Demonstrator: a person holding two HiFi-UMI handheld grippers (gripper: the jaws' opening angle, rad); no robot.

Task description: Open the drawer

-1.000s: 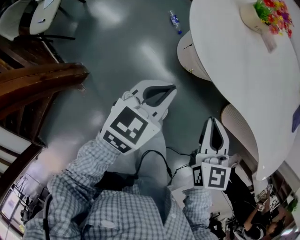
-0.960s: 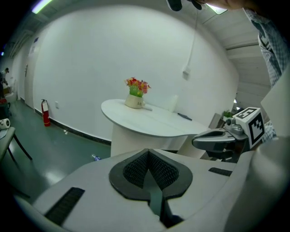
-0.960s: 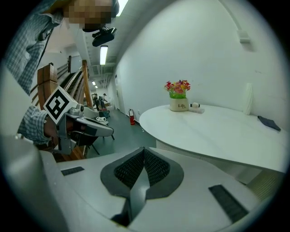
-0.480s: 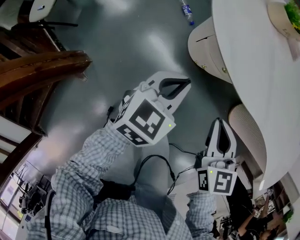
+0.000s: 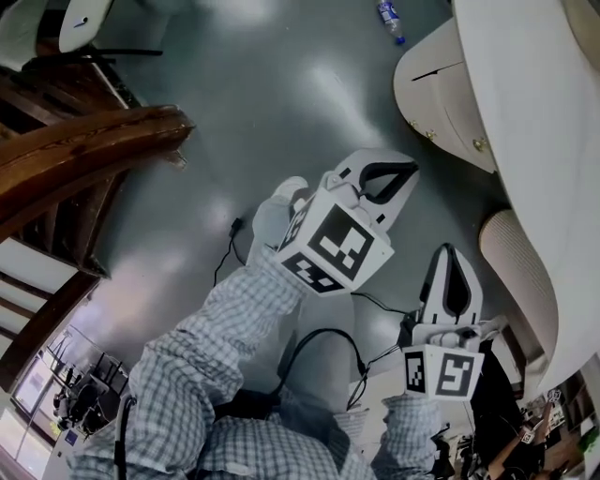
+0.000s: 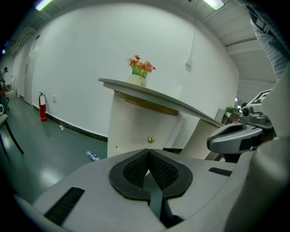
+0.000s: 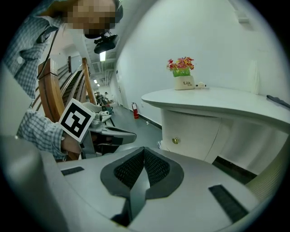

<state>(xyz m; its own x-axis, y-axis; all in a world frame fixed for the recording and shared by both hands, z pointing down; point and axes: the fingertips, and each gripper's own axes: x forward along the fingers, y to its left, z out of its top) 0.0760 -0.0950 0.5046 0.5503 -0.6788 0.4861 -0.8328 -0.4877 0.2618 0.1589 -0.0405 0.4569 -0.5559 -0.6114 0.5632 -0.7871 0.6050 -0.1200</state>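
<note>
The drawer unit (image 5: 442, 82) is a cream pedestal under the white desk (image 5: 525, 112), with a small brass knob (image 6: 151, 140) on its front; that knob (image 7: 175, 141) also shows in the right gripper view. My left gripper (image 5: 392, 178) is held out over the floor, pointing toward the pedestal, jaws shut and empty. Its dark pads (image 6: 138, 167) meet at the tip. My right gripper (image 5: 451, 255) hangs lower and nearer the desk, also shut with nothing in it. Neither touches the drawer unit.
A flower pot (image 6: 141, 72) stands on the desk top. A water bottle (image 5: 391, 17) lies on the green floor beyond the pedestal. A wooden stair rail (image 5: 89, 155) runs along the left. A cable (image 5: 230, 246) trails on the floor by my legs.
Both grippers have sunk, still shut. In the head view the desk and pedestal have slid right and upward, and the left gripper now sits closer to the pedestal.
</note>
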